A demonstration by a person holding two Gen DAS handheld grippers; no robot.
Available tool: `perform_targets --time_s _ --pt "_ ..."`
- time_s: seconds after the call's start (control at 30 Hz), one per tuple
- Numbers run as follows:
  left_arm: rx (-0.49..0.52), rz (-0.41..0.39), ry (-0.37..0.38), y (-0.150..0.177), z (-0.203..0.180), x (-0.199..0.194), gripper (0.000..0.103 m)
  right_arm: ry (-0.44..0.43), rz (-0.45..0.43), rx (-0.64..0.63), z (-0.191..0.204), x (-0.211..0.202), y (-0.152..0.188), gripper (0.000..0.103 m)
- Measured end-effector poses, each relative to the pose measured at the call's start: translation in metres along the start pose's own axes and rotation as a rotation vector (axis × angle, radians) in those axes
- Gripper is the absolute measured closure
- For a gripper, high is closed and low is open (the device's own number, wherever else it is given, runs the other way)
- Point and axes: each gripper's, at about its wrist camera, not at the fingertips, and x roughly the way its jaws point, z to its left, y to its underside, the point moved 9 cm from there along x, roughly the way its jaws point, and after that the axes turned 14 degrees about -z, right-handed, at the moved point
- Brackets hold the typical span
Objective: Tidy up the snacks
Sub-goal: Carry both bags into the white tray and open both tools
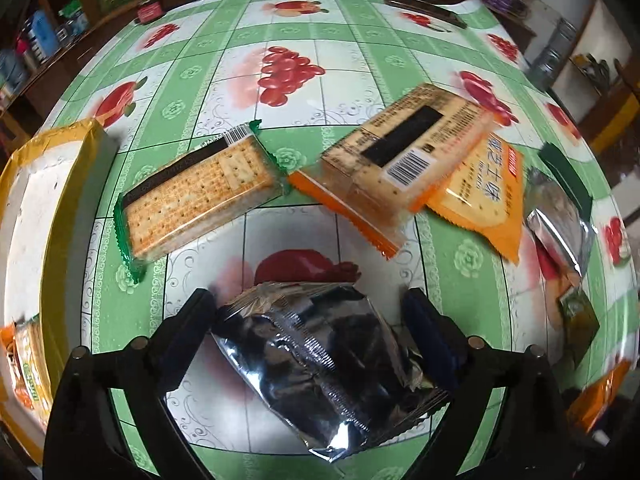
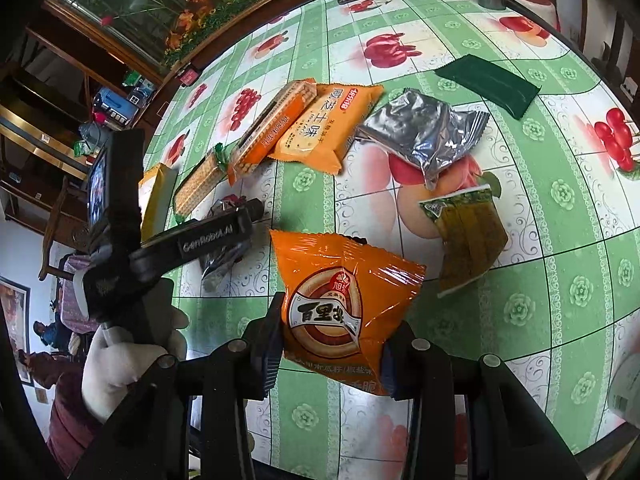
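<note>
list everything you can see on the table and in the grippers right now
silver foil packet: 1, silver, between left gripper's fingers
orange seed bag: 1, orange, between right gripper's fingers
cracker packs: 2, green-edged and orange-edged, mid table
orange biscuit pack: 1, beside them
second foil packet: 1, silver, right of it
dark green packet: 1, far right
olive snack packet: 1, near right
yellow box: 1, left edge
tablecloth: 1, green, fruit print
left gripper: shut on packet
right gripper: shut on bag
</note>
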Motion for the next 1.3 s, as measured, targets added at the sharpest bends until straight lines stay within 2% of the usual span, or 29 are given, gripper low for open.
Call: perform_targets --time_s 0.07,0.1,0.13,0.17,0.23,0.4,0.5,0.53,0.63,0.7,0.77,0.8,0.9,0.93,1.0,1.13,1.17,1.3 --pt "-0.001 -0.015 0.044 -0.003 0.001 -0.008 0.048 0.000 0.002 0.000 0.000 0.001 0.001 0.062" --pt "-0.019 -0.008 0.076 -0.002 0.003 -0.012 0.061 -0.001 0.004 0.000 0.001 0.001 0.001 0.062" --pt "-0.033 0.001 0.093 -0.001 0.006 -0.014 0.095 -0.003 0.004 -0.004 0.003 0.001 0.001 0.062" --pt "-0.058 0.020 0.113 0.002 0.011 -0.017 0.100 -0.006 0.005 -0.009 0.005 0.002 0.001 0.062" --pt "-0.097 0.018 0.128 0.005 0.019 -0.020 0.100 -0.013 0.007 -0.016 0.009 0.002 0.001 0.062" --pt "-0.268 0.003 0.213 0.011 0.042 -0.044 0.099 -0.028 0.011 -0.027 0.016 0.005 0.001 0.062" --pt "-0.333 0.038 0.232 0.022 0.049 -0.060 0.078 -0.035 0.013 -0.030 0.017 0.005 0.001 0.062" --pt "-0.345 0.058 0.220 0.029 0.049 -0.065 0.066 -0.037 0.012 -0.029 0.018 0.004 0.001 0.062" --pt "-0.371 0.071 0.199 0.051 0.046 -0.086 0.060 -0.044 0.013 -0.027 0.018 0.004 0.002 0.062" --pt "-0.375 0.082 0.184 0.061 0.038 -0.089 0.049 -0.047 0.015 -0.024 0.019 0.005 0.002 0.062" --pt "-0.375 0.097 0.190 0.068 0.028 -0.085 0.047 -0.055 0.018 -0.017 0.020 0.006 0.003 0.062" --pt "-0.364 0.116 0.179 0.071 0.022 -0.079 0.047 -0.056 0.018 -0.017 0.021 0.006 0.002 0.062" --pt "-0.297 0.088 0.132 0.065 0.013 -0.069 0.039 -0.063 0.014 -0.025 0.023 0.004 0.003 0.062" --pt "-0.287 0.085 0.121 0.064 0.011 -0.066 0.030 -0.063 0.013 -0.026 0.023 0.003 0.004 0.062" --pt "-0.258 0.101 0.098 0.064 0.005 -0.056 0.027 -0.058 0.013 -0.026 0.021 0.001 0.006 0.062" --pt "-0.083 0.082 0.021 0.067 -0.011 -0.052 0.022 -0.048 0.007 -0.022 0.013 -0.006 0.007 0.062" --pt "0.006 0.076 -0.008 0.072 -0.017 -0.052 0.019 -0.046 0.005 -0.022 0.011 -0.008 0.007 0.062" --pt "0.086 0.045 0.051 0.081 -0.029 -0.059 0.020 -0.045 -0.005 -0.020 0.007 -0.013 0.007 0.062"
